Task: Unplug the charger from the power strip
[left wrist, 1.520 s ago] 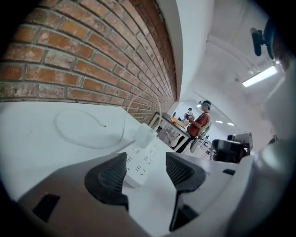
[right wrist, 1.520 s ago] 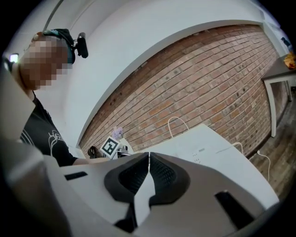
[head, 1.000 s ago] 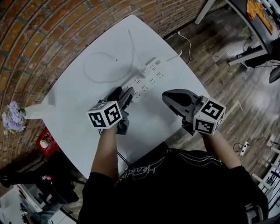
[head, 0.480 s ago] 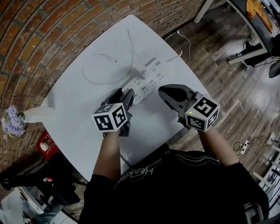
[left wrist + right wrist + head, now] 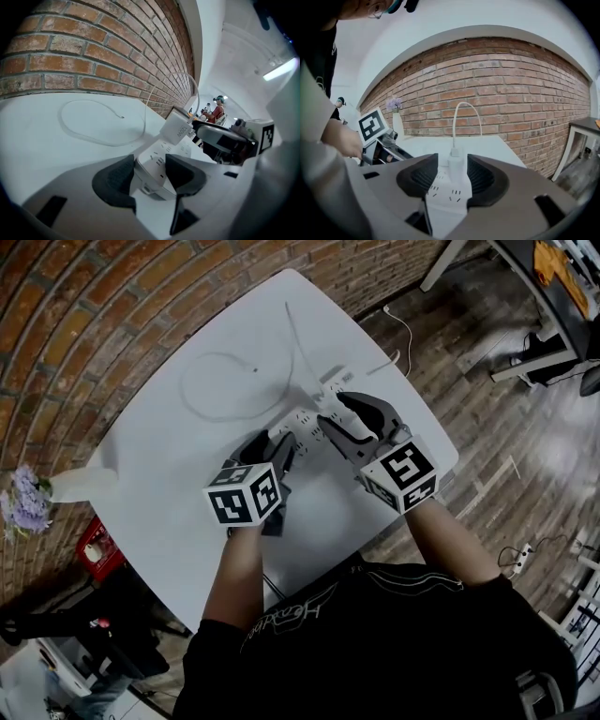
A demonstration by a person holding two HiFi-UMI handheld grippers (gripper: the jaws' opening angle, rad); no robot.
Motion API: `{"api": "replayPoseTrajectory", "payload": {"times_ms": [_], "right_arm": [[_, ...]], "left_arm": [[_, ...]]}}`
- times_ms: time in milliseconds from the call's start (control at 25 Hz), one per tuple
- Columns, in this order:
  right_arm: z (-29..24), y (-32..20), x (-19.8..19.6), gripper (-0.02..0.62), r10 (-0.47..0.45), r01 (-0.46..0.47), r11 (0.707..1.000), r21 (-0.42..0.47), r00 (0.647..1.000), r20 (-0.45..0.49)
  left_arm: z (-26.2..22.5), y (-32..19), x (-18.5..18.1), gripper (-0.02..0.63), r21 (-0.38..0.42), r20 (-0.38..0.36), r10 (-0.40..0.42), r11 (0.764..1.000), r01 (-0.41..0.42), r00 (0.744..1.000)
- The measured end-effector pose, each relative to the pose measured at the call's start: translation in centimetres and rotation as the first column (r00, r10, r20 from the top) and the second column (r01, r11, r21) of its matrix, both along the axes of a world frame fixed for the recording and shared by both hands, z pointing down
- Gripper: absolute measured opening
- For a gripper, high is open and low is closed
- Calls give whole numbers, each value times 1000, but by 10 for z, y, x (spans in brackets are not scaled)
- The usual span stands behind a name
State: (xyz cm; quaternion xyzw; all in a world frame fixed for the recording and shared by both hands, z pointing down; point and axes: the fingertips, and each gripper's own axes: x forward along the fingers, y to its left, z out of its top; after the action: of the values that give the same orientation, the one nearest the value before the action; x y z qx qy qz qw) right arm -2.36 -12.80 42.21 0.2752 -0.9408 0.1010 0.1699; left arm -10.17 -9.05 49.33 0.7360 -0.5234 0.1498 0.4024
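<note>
White worktop [image 5: 169,456] with rounded corners stands against a red brick wall [image 5: 84,324]. Around it is a dark wood plank floor [image 5: 487,427].

At the worktop's left corner is a pale vase [image 5: 80,486] with purple flowers [image 5: 23,507], and a red crate [image 5: 94,547] sits on the floor below it. A thin white cable [image 5: 202,390] lies in 1 loose loop on the worktop, well apart from the grippers. Another cable [image 5: 403,329] trails over the floor beyond the far edge.

The power strip [image 5: 305,418] lies flat near the middle of the worktop. In the head view its long axis runs slantwise from near left to far right. The left gripper [image 5: 149,169] has closed its jaws in on the strip's near end and pinches it from both sides.

The charger [image 5: 177,127], a small white block, is plugged in toward the strip's far end. It stands upright out of the strip. Its cord [image 5: 464,112] leaves the top and arches over toward the brick wall.

The right gripper [image 5: 452,176] has just been opening. Its jaws are spread to either side of the charger, which stands between them, and I see no firm pinch. In the head view this gripper covers the middle of the strip.
</note>
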Motion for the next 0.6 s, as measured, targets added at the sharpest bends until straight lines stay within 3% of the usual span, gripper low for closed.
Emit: {"api": "replayPoseTrajectory", "payload": {"times_ms": [600], "right_arm": [[31, -25, -22, 178, 107, -109, 994, -5, 983, -148]], "left_arm": [[-1, 0, -1, 209, 5, 5, 1, 1000, -1, 1000]]}}
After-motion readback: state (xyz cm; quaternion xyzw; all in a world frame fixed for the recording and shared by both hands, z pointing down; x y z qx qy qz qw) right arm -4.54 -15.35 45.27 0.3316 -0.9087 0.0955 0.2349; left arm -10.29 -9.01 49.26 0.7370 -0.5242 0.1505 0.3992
